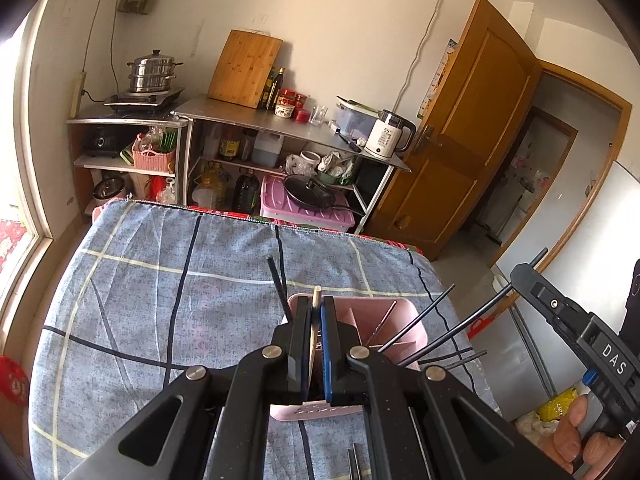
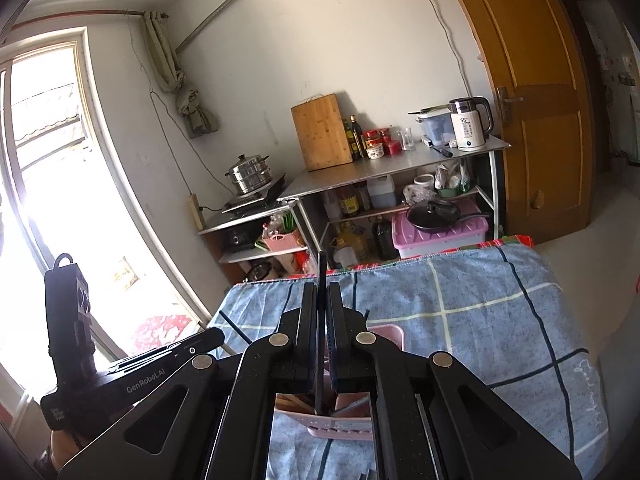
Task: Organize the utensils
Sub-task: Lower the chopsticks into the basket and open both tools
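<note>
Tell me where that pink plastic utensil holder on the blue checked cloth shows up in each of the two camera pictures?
Left wrist view: the pink plastic utensil holder sits low at centre, just beyond the left claw, right of its tips.
Right wrist view: it is low at centre, mostly hidden behind the right claw.
Shared landmark: the bamboo cutting board leaning on the wall.

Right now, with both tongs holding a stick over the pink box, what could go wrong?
1. The left tongs grip a wooden chopstick above the pink box; if released tilted, it may land in the wrong compartment or miss the box.
2. The right tongs hold a black chopstick close by, so the two tools could collide.
3. Black chopsticks already lean out of the box; a bump might tip the light box on the cloth.
</note>
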Motion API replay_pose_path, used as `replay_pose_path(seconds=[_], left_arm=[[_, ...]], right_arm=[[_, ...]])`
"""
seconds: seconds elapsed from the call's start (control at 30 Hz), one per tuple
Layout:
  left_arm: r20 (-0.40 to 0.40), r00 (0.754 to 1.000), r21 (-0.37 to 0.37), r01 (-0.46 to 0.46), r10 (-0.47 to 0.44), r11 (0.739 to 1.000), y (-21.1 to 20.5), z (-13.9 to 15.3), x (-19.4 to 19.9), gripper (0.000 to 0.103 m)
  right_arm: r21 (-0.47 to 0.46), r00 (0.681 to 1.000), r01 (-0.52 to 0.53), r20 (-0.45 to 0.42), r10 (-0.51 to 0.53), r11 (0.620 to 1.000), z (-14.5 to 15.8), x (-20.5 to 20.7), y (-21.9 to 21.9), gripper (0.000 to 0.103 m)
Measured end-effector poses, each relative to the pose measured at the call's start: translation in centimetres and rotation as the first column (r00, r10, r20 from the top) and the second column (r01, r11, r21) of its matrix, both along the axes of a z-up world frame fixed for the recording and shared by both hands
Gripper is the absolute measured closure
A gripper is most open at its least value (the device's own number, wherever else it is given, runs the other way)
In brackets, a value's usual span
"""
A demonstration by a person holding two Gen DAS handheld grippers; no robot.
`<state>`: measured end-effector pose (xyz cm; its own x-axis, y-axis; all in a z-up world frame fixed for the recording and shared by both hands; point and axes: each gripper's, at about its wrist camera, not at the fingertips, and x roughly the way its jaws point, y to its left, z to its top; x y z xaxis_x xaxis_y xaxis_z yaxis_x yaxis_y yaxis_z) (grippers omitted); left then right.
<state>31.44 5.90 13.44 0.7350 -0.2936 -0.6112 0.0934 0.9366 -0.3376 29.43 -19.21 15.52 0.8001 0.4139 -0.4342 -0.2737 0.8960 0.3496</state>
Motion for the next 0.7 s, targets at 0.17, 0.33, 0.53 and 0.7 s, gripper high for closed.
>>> replay_pose_path(seconds=[0.17,0.33,0.53,0.7], left_arm=[[-0.040,0.999,0.003,0.006,-0.006,1.000,0.0,-1.7,0.4,0.099],[-0.062,0.998,0.009,0.012,-0.011,1.000,0.0,-2.8,0.4,0.099],[-0.015,1.000,0.042,0.001,-0.001,0.999,0.0,-1.7,-1.0,0.085],[0.037,0.999,0.064,-0.015,0.012,0.998,0.3,-0.2,-3.0,0.085]], right_arm=[[-0.018,0.999,-0.018,-0.042,0.017,1.000,-1.8,0.5,0.8,0.099],[-0.045,0.992,-0.066,-0.111,0.060,0.997,-3.6,0.9,1.6,0.098],[-0.060,0.994,-0.058,-0.099,0.051,0.997,-3.2,0.1,1.1,0.091],[-0.061,0.997,-0.047,-0.064,0.043,0.997,-2.1,-1.4,0.2,0.090]])
